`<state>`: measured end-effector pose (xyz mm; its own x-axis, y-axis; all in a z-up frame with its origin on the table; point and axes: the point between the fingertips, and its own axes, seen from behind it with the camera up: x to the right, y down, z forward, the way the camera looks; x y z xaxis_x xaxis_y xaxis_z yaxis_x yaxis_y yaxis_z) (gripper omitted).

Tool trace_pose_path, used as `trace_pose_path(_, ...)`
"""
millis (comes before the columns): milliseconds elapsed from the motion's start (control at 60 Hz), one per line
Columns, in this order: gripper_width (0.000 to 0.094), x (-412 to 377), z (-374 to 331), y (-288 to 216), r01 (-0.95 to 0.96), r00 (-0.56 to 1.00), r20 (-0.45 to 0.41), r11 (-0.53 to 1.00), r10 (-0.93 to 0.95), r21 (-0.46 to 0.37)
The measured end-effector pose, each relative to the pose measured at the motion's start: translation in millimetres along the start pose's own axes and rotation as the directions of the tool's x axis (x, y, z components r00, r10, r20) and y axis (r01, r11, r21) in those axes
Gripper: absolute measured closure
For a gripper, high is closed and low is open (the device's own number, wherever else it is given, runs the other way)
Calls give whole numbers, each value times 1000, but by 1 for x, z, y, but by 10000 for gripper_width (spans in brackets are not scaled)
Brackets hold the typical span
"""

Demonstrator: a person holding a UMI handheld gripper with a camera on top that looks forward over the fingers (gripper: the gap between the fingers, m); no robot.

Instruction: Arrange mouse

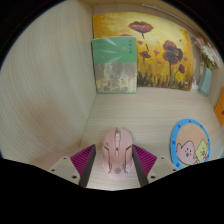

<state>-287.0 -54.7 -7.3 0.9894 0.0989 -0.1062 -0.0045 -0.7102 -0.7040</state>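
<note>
A pale pink computer mouse (pixel 115 150) lies on the light wooden table (pixel 60 100), its buttons pointing away from me. It sits between the fingers of my gripper (pixel 114 160). The gripper is open, and a narrow strip of table shows between the mouse and each magenta pad, the left pad (pixel 85 162) and the right pad (pixel 146 160). The rear of the mouse is hidden below the view's lower edge.
A round cartoon-printed mat (pixel 190 148) lies just right of the right finger. At the back, a flower painting (pixel 155 45) leans against the wall, with a pale green box (pixel 113 65) standing before it. A blue object (pixel 207 80) stands at the far right.
</note>
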Motion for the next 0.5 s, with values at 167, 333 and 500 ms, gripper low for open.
trace_pose_path(167, 234, -5, 14, -2, 60, 998, -25, 998, -61, -35)
trace_pose_path(333, 387, 3, 18, -3, 73, 995, -59, 996, -76, -49)
trace_pose_path(500, 521, 6, 17, 0, 89, 995, -42, 992, -93, -92)
